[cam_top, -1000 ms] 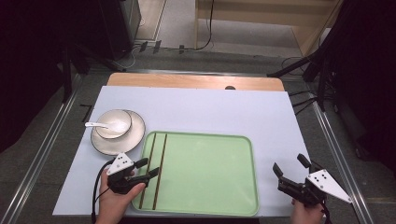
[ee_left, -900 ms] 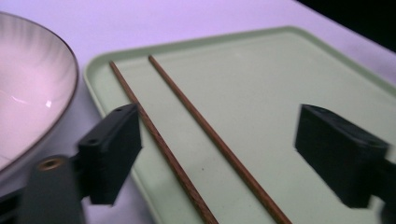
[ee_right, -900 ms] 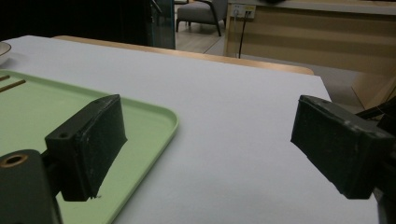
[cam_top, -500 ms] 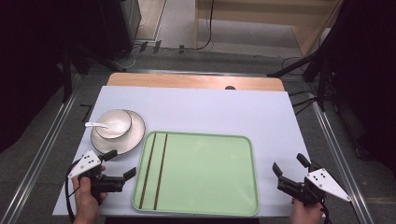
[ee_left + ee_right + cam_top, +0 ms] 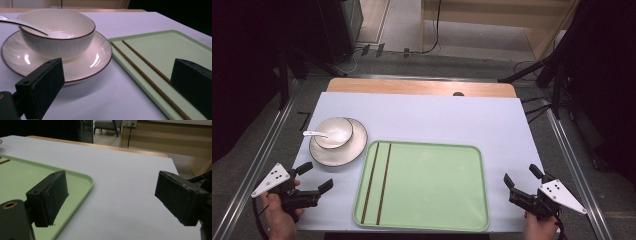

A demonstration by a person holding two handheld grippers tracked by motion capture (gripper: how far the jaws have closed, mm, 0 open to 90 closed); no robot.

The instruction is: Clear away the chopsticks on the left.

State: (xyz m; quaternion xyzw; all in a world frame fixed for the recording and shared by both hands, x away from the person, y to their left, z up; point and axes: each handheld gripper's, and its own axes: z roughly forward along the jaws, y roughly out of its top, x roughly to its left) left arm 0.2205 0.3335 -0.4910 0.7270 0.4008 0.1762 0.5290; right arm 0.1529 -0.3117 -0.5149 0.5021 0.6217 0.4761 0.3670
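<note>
Brown chopsticks (image 5: 377, 182) lie side by side along the left edge of the green tray (image 5: 437, 185) on the worktop (image 5: 437, 117). Left gripper (image 5: 316, 178), its fingers (image 5: 41, 86) just opened wide and empty, sits left of the tray, well apart from them. Right gripper (image 5: 523, 178) also gapes empty beyond the tray's right edge.

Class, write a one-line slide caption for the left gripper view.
Open jaws face a bowl on a plate, beside chopsticks on a green tray.
</note>
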